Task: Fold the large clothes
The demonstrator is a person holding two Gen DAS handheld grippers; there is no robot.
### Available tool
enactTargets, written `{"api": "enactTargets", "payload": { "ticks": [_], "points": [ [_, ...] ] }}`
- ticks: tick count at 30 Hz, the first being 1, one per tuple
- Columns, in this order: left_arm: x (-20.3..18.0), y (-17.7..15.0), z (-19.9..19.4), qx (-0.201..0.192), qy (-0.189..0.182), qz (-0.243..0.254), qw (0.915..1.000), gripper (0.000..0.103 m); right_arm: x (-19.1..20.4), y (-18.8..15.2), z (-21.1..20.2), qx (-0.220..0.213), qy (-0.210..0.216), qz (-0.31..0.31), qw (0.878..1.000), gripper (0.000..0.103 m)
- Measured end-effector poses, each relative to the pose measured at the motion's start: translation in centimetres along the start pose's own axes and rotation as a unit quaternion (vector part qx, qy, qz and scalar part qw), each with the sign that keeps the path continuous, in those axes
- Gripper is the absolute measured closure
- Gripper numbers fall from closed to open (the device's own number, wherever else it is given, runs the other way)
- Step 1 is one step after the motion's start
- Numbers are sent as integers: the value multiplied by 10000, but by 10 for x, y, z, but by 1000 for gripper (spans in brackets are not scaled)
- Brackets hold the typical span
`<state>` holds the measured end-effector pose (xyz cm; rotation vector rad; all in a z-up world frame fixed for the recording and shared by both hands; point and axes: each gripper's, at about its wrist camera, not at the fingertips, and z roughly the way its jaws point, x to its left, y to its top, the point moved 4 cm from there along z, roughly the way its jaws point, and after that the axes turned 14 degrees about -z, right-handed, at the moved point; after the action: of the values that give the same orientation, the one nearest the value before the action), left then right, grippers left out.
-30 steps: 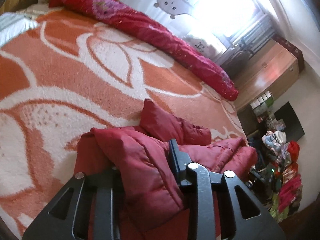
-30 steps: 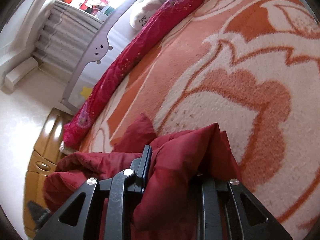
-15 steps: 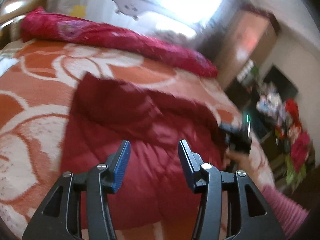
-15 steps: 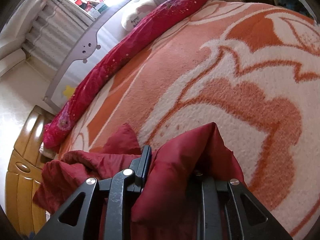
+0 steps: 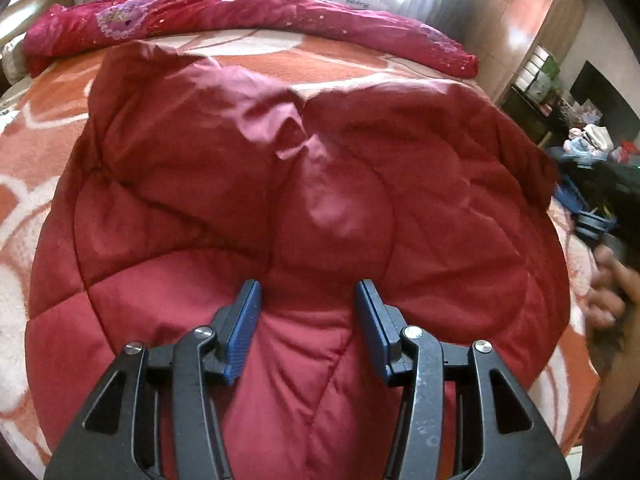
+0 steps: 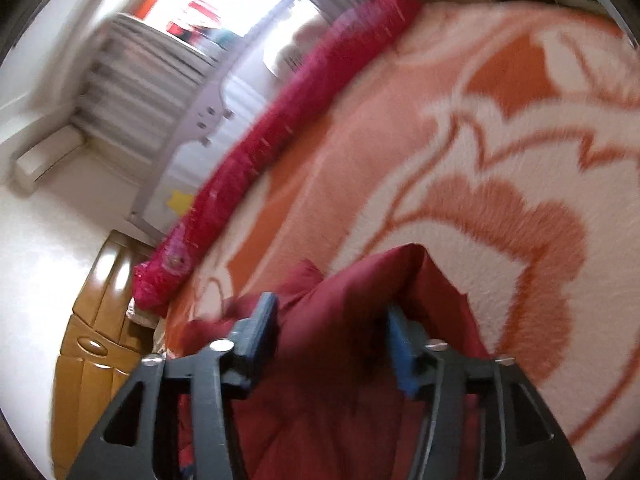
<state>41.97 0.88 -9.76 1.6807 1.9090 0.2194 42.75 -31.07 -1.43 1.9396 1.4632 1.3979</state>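
A dark red quilted jacket (image 5: 304, 208) lies spread and folded over on the orange and white bed blanket (image 5: 36, 132). My left gripper (image 5: 308, 312) is open and empty, hovering just above the jacket's near edge. In the right wrist view the jacket (image 6: 360, 360) bunches up between the blue pads of my right gripper (image 6: 332, 332), whose jaws stand apart; the view is blurred. A hand (image 5: 608, 296) shows at the right edge of the left wrist view.
A long rolled pink-red quilt (image 5: 248, 16) lies along the far side of the bed, against a grey bed rail (image 6: 200, 120). A wooden wardrobe (image 5: 520, 12) and floor clutter (image 5: 588, 140) are at the right. A wooden headboard (image 6: 92, 344) is at the left.
My left gripper let go of the jacket and opened, and the jacket now lies spread flat. My right gripper's jaws have opened around the fabric they held.
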Motion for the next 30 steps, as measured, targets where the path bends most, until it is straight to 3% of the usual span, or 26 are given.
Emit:
{"api": "enactTargets", "payload": {
  "ticks": [1, 3, 7, 8, 10, 14, 19, 30],
  "points": [
    [-1, 0, 1, -22, 36, 10, 10000, 55, 17, -4, -9, -39, 30, -440, 9990, 43],
    [-2, 1, 3, -37, 86, -9, 10000, 55, 48, -18, -4, 319, 174, -1225, 9918, 43],
    [-2, -3, 5, -28, 130, -18, 9999, 55, 97, -59, 37, 1253, 163, -2657, 9557, 43],
    [-1, -2, 5, -6, 113, -51, 9999, 55, 101, -71, 56, 1603, -51, -2953, 9418, 45],
    [1, -1, -1, 17, 37, -132, 9999, 55, 95, -81, 80, 1908, -404, -3116, 9300, 46],
    [21, 9, -19, -196, 84, -328, 9992, 55, 74, -72, 105, 2026, -620, -2734, 9383, 46],
    [64, 23, -6, -111, 263, -877, 9957, 72, 62, -64, 124, 2170, -711, -2316, 9456, 46],
    [75, 31, 24, 107, 280, -1115, 9933, 72, 46, -64, 136, 2157, -600, -2068, 9524, 45]
  ]
}}
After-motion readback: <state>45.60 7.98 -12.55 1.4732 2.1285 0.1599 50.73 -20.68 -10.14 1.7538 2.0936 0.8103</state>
